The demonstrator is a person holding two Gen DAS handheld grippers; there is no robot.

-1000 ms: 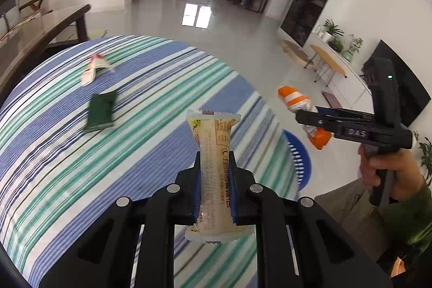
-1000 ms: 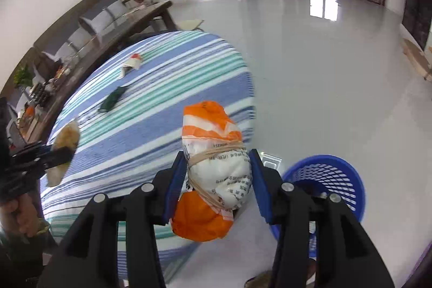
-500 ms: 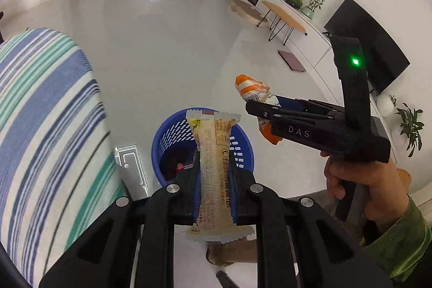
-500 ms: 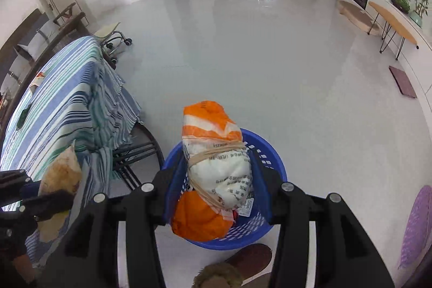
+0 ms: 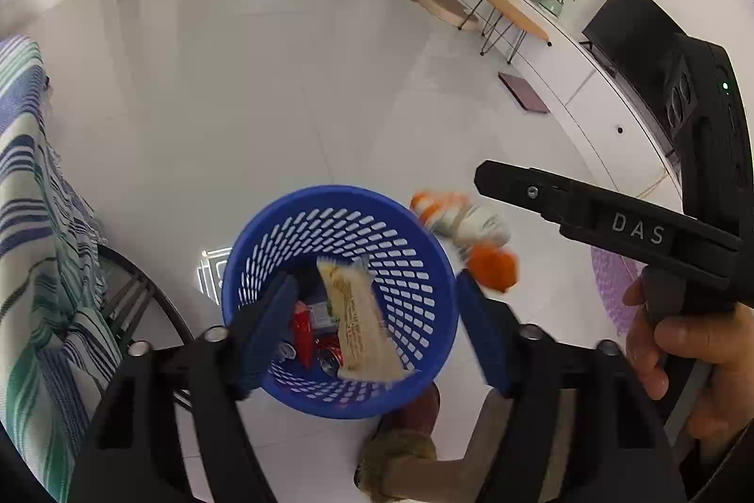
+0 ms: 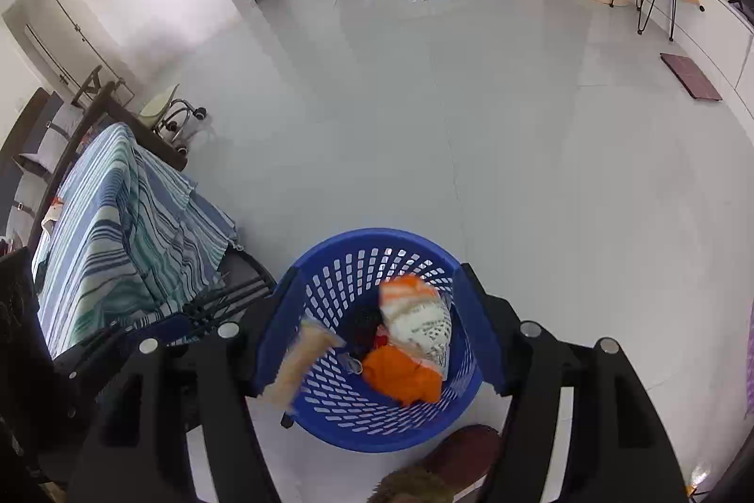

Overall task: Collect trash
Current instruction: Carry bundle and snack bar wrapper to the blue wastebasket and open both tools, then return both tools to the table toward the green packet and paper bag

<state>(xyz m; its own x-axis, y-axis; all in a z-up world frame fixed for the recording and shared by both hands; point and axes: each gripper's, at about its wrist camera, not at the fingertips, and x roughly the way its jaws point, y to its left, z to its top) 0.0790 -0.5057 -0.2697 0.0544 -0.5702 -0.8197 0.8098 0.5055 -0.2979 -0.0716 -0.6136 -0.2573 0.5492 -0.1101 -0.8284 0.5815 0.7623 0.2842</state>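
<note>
A second ago both grippers were clamping trash over the striped tablecloth; now both are hanging above the blue mesh basket on the tiled floor, and their jaws have just been opening, with nothing pressed between the pads any more. The left gripper is standing wide apart, and the yellow snack wrapper it was pinching is dropping free between its fingers, tilted, its lower end already inside the basket beside a red packet. The right gripper is spread as well, and the orange-and-white bag it was holding is falling loose into the basket, touching neither pad. Going from left to right in the left wrist view, the tablecloth edge is hanging at the left, the basket is sitting in the middle, the blurred orange-and-white bag is showing just past the basket's right rim, and the right gripper's black body is being held by a hand at the far right. Only this view is showing that hand and the television against the wall. The right wrist view alone is showing the bag well inside the basket rim, the wrapper blurred against the basket's left wall, and a rolling chair beyond the table. A brown slipper is resting just beside the basket's near side.
</note>
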